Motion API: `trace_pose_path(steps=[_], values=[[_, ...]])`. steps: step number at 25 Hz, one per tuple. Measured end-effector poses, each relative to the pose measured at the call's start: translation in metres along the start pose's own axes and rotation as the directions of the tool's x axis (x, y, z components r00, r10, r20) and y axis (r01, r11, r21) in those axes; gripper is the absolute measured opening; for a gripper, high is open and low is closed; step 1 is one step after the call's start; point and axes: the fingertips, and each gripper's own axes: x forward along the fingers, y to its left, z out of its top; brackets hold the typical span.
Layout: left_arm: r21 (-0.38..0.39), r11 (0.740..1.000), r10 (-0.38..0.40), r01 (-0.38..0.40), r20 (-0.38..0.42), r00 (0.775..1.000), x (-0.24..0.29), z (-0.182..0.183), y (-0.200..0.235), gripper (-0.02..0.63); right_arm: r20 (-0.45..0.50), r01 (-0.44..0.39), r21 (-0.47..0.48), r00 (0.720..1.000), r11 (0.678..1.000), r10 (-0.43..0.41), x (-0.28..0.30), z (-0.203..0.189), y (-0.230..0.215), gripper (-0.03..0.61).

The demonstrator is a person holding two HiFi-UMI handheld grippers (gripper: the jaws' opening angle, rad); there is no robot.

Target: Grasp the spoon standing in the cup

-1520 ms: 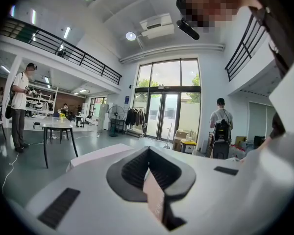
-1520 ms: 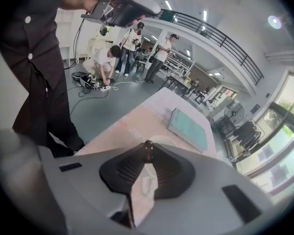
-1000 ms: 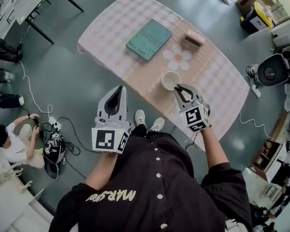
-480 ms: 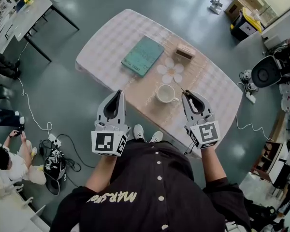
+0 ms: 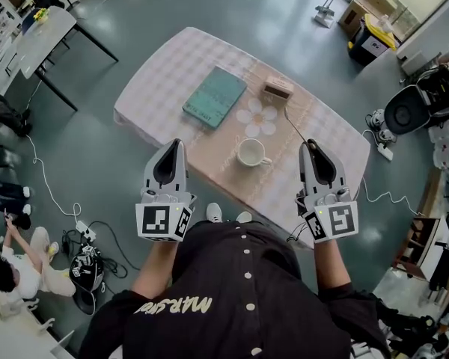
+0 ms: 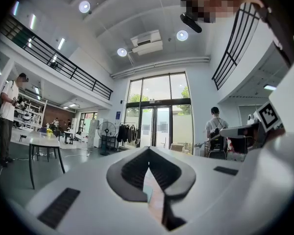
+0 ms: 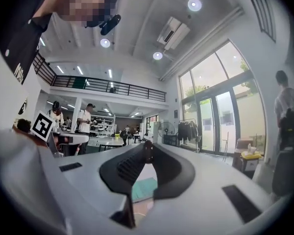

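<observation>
The white cup (image 5: 250, 152) stands on the checked table (image 5: 165, 73) near its front edge, with nothing in it. My right gripper (image 5: 311, 143) hangs to the cup's right, above the table, shut on the thin spoon (image 5: 295, 124), which sticks out from the jaw tips toward the far left. In the right gripper view the jaws (image 7: 148, 145) meet on a small dark piece of the spoon (image 7: 148, 149). My left gripper (image 5: 176, 144) is held level to the cup's left, off the table's front edge. Its jaws (image 6: 148, 151) are shut with nothing between them.
On the table lie a teal book (image 5: 215, 96), a flower-shaped mat (image 5: 258, 116) and a small wooden box (image 5: 278, 90). A person sits on the floor at the lower left (image 5: 7, 271) beside cables (image 5: 90, 238). A black desk (image 5: 49, 25) stands at the far left, equipment (image 5: 411, 111) at the right.
My right gripper has risen from the cup and moved right, taking the spoon out of it. The left gripper has risen a little. The cup stays on the table.
</observation>
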Motion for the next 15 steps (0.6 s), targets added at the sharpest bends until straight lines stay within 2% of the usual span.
trace_pose_path(steps=[9,15], values=[[0.023,0.999,0.022,-0.022,0.007,1.000,0.003,0.011,0.013,0.009,0.107,0.121,0.006,0.987,0.993,-0.121,-0.023,0.029,-0.034,0.046],[0.039,0.999,0.028,-0.028,0.005,1.000,0.005,0.019,0.020,0.008,0.140,0.186,0.011,0.973,0.983,-0.185,-0.039,0.036,-0.054,0.046]])
